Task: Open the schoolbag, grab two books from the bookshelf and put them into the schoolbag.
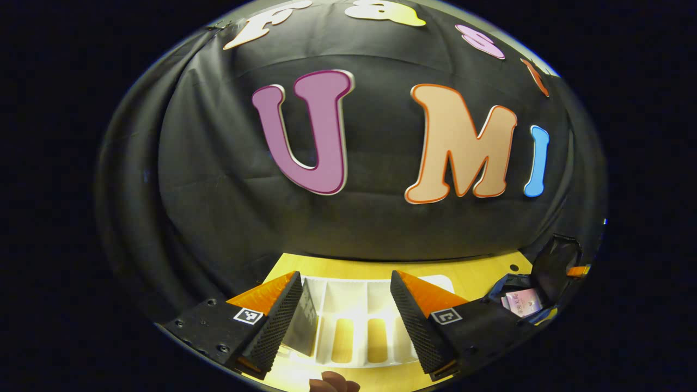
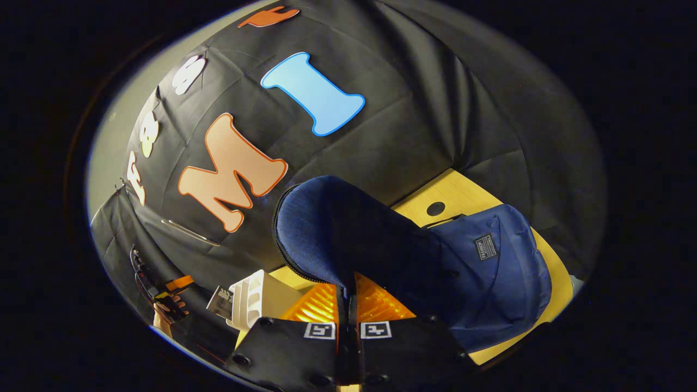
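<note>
- Schoolbag: the blue bag is lying on the yellow table at the right of the right gripper view, with its flap standing up, zipper teeth running along the flap's left edge.
- In the left gripper view, going left to right: the left gripper is hanging with its fingers spread wide apart, gripping nothing.
- Between those fingers a white bookshelf is sitting on the table, its dividers upright; one book is standing in its leftmost slot, just beside the left finger.
- At the far right of that view the bag's dark opening is showing, with a pink book lying in it; the print on its cover is too small to read.
- In the right gripper view, going left to right: a hand is holding the other gripper at the far left edge.
- Next, the bookshelf is standing with the book at its left side.
- The right gripper is pinching the lower edge of the flap, fingers clenched together on the cloth.
- A small dark label is sitting on the bag's front; its writing cannot be made out.
</note>
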Available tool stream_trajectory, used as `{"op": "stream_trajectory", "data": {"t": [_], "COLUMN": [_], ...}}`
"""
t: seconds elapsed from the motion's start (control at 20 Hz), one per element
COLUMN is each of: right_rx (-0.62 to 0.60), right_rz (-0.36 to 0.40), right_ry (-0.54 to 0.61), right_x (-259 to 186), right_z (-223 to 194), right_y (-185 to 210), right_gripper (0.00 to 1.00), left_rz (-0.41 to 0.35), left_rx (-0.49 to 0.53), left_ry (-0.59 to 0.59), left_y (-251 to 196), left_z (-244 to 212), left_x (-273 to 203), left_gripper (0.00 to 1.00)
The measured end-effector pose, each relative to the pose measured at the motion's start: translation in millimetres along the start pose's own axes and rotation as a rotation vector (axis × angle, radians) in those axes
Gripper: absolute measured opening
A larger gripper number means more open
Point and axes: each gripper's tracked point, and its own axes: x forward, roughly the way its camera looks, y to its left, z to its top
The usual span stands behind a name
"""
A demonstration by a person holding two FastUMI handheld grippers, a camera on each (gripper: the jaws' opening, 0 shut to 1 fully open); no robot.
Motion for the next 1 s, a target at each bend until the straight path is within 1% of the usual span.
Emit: {"op": "stream_trajectory", "data": {"t": [0.15,0.35,0.4,0.5,0.6,0.7,0.85,0.9,1.0], "right_rx": [0.002,0.01,0.009,0.009,0.013,0.017,0.03,0.033,0.035], "right_rz": [-0.01,-0.021,-0.025,-0.03,-0.034,-0.037,-0.039,-0.041,-0.043], "right_ry": [-0.01,-0.015,-0.017,-0.018,-0.019,-0.025,-0.033,-0.035,-0.038], "right_x": [-1,-1,-2,-2,-2,-3,-2,-3,-2], "right_z": [0,-2,-2,-1,-3,-4,-4,-4,-4], "right_y": [0,-1,-1,-1,0,-1,-2,-3,-3], "right_gripper": [0.03,0.03,0.03,0.03,0.03,0.02,0.03,0.03,0.03], "left_rz": [0.028,0.037,0.026,-0.004,0.001,0.04,0.024,0.033,0.032], "left_rx": [-0.04,-0.023,-0.025,-0.039,-0.044,-0.041,-0.051,-0.043,-0.029], "left_ry": [0.068,0.174,0.211,0.29,0.339,0.371,0.405,0.421,0.478], "left_y": [29,46,52,53,58,61,59,63,64], "left_z": [-19,-52,-61,-80,-95,-105,-112,-115,-129], "left_x": [21,51,55,62,68,72,75,76,77], "left_gripper": [0.95,0.95,0.95,0.95,0.95,0.95,0.94,0.93,0.91]}}
